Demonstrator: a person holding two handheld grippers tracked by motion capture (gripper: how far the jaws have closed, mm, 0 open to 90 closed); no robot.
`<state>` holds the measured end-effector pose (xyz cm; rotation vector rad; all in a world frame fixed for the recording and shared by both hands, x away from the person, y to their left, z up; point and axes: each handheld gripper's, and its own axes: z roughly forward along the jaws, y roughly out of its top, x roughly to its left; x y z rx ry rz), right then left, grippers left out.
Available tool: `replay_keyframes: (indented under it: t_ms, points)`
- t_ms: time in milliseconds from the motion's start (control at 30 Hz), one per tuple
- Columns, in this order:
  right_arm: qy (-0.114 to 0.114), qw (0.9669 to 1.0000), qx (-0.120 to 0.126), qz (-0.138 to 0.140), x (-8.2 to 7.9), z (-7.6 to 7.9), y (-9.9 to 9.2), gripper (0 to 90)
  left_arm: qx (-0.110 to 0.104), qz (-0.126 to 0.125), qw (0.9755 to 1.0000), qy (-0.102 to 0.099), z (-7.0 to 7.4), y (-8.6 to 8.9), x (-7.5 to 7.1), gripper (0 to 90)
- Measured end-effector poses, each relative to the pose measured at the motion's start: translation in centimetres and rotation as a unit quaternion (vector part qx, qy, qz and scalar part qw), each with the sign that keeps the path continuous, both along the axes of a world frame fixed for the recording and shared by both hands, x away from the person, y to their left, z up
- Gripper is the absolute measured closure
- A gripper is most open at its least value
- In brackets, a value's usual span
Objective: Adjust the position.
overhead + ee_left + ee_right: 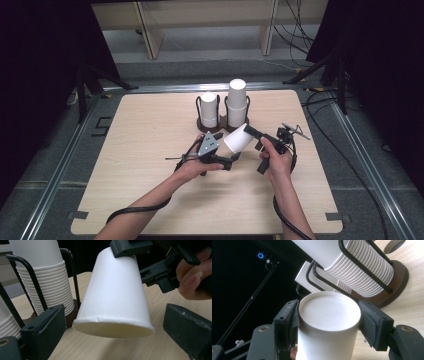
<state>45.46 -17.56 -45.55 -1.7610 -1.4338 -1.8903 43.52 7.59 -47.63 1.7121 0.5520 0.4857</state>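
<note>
My left gripper point(231, 161) is wide open and holds nothing. Its jaws stand on each side of the cup's rim but do not touch it. The cup point(239, 138) hangs tipped in the air, just near of the two stacks point(237, 102) in their rack point(220, 127). My right gripper point(251, 131) squeezes the cup's closed end tight. I think I should keep my right hand still, close the left jaws softly on the rim, and not crush the paper.
</note>
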Motion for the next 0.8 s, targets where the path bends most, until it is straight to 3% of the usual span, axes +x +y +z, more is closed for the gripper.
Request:
replay_keyframes:
  t_ms: [67, 133, 167, 367, 400, 800]
  points:
    - [-0.012, 0.9999, -0.011, -0.002, 0.12, -0.17, -0.08, 36.3, -0.002, 0.0, 1.0, 0.001, -0.04, -0.02, 0.01, 4.3]
    - [-0.012, 0.9999, -0.011, -0.002, 0.13, -0.15, -0.12, 36.3, -0.011, -0.003, 0.9999, 0.002, -0.18, -0.16, 0.11, 4.5]
    - [0.0, 1.0, -0.001, 0.0, 0.04, 0.02, -0.09, 36.2, -0.015, -0.003, 0.9999, 0.007, -0.21, -0.17, 0.15, 4.6]
    - [-0.008, 0.9999, -0.008, -0.001, 0.13, -0.05, -0.12, 36.3, -0.018, -0.003, 0.9998, 0.012, -0.33, -0.16, 0.31, 4.8]
    - [0.002, 1.0, 0.003, 0.002, 0.08, 0.07, -0.09, 36.3, -0.024, -0.004, 0.9996, 0.013, -0.4, -0.2, 0.37, 4.9]
    - [-0.007, 0.9999, -0.009, -0.001, 0.19, 0.05, -0.07, 36.3, -0.02, -0.003, 0.9995, 0.023, -0.78, -0.42, 0.52, 5.2]
